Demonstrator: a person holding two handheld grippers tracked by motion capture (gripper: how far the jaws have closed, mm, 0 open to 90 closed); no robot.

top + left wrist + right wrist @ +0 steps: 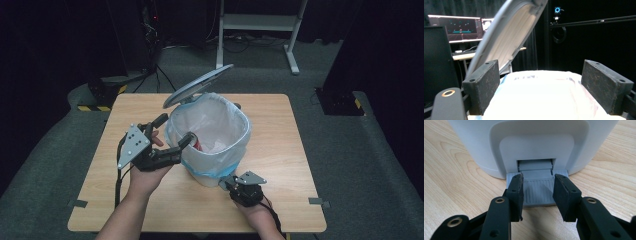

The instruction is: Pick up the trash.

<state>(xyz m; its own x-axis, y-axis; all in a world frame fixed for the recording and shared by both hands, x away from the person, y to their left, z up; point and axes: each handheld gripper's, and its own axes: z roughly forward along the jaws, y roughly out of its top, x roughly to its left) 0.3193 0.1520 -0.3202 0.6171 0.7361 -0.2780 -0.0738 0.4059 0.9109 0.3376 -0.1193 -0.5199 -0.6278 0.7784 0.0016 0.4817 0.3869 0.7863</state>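
Bin (212,150) with its white liner stands mid-surface (280,200), lid (197,86) tilted up toward the far edge. Your left claw (176,131) hangs released, jaws wide over the rim. Your right claw (537,195), nearer the front edge, is clenched on the pedal (537,192).

Light wooden bench (280,150) with rounded corners stood on grey carpeted floor (365,165). Black curtains (385,45) enclosed the dim room. White metal frame stand (260,22) sat behind. Lit monitor (455,27) on a desk at one side; small webcam (557,10) on a dark rail.
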